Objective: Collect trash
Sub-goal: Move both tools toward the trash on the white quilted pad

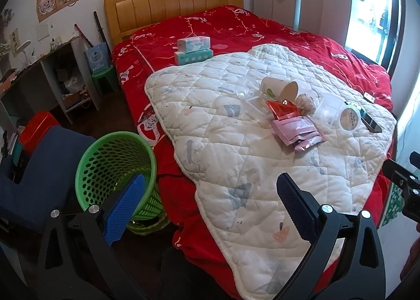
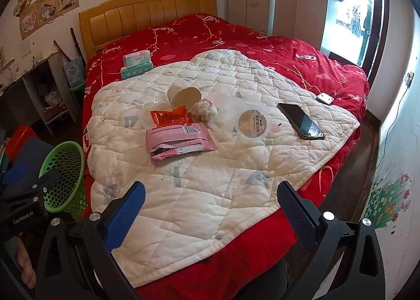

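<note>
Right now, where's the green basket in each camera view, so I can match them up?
Left wrist: green basket sits lower left, on the floor against the bed's side, just behind the left gripper's left finger.
Right wrist: green basket is at the far left edge, partly behind the left gripper's body.
Shared landmark: the pink wrapper on the white quilt, right of the basket in both.
</note>
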{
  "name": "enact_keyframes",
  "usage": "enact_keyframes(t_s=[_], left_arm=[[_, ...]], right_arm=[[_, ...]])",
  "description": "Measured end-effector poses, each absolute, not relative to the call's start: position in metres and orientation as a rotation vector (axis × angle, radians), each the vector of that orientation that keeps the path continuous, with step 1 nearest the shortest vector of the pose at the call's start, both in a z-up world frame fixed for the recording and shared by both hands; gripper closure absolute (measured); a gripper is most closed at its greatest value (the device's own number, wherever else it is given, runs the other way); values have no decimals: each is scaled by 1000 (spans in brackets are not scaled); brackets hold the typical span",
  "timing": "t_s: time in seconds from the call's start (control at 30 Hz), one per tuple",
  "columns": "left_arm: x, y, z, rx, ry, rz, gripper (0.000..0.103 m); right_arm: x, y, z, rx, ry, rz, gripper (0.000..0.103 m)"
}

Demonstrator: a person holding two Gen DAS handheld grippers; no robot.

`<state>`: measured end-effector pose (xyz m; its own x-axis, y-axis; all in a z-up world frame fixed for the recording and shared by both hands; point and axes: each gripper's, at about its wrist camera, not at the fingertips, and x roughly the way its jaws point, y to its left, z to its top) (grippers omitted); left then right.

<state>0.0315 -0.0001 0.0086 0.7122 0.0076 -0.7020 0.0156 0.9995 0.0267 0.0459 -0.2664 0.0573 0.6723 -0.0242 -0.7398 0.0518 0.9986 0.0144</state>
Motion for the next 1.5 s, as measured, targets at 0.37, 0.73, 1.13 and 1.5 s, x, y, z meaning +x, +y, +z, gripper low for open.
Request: enact_keyframes(t_s=[0.37, 0.73, 1.13, 1.5], left_arm=[[32, 1, 17, 39, 755, 14, 5], [37, 0, 24, 59, 724, 21, 5], [51, 2, 28, 77, 716, 24, 5], [73, 3, 21, 56, 737, 35, 5]], right_arm=[[48, -268, 59, 35, 831, -37, 6], [53, -274, 56, 16, 844, -37, 6], [62, -278, 51, 4, 849, -21, 6], [79, -286, 45, 2, 854, -22, 6]])
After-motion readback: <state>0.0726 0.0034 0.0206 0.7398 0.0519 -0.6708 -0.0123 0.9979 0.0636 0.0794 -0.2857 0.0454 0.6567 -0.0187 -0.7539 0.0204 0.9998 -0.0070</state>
